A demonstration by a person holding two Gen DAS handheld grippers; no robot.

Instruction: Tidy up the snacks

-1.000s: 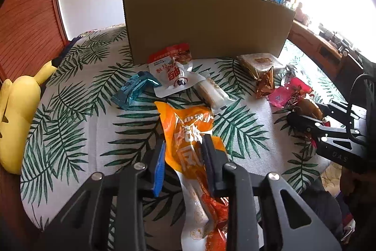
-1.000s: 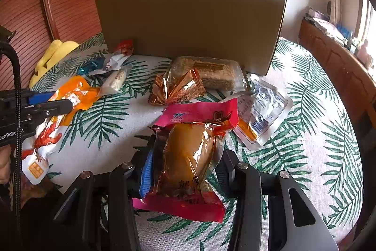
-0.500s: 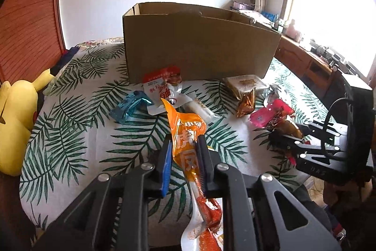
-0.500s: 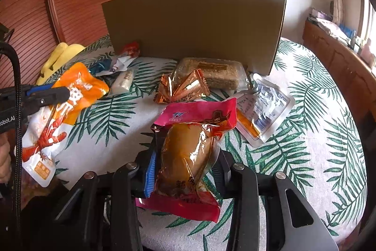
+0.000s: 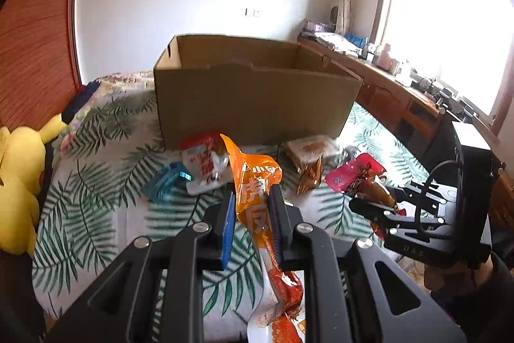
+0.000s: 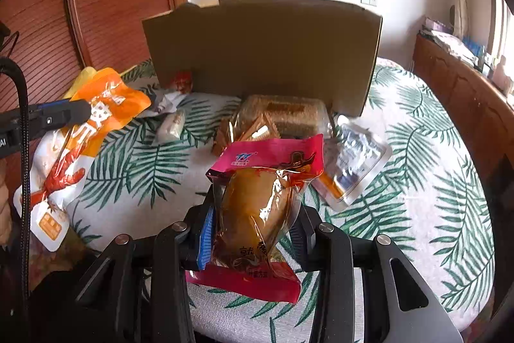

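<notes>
On a surface covered with a palm-leaf cloth, which looks like a bed, an open cardboard box (image 5: 253, 95) stands at the far side with loose snacks strewn in front of it. The left gripper (image 5: 249, 208) has its jaws pressed together on an orange snack pouch (image 5: 253, 198), pinched mid-length so the top stands up and the red-and-white bottom hangs free, clear of the cloth. The right gripper (image 6: 253, 214) pinches a pink pack (image 6: 260, 208) holding a brown, glossy piece of food; the jaws grip its bulging middle, so they stand partly apart.

Both packs are held with their long sides running forward between the fingers, pointed toward the box, which suggests each is meant to be carried over the near wall and dropped in.

Other snacks lie on the cloth near the box: a blue wrapper (image 5: 167, 182), a red-and-white packet (image 5: 204, 164), a golden wrapped cake (image 6: 282, 114) and a clear packet with blue print (image 6: 356, 159). A yellow plush toy (image 5: 19, 195) rests at the left edge.
</notes>
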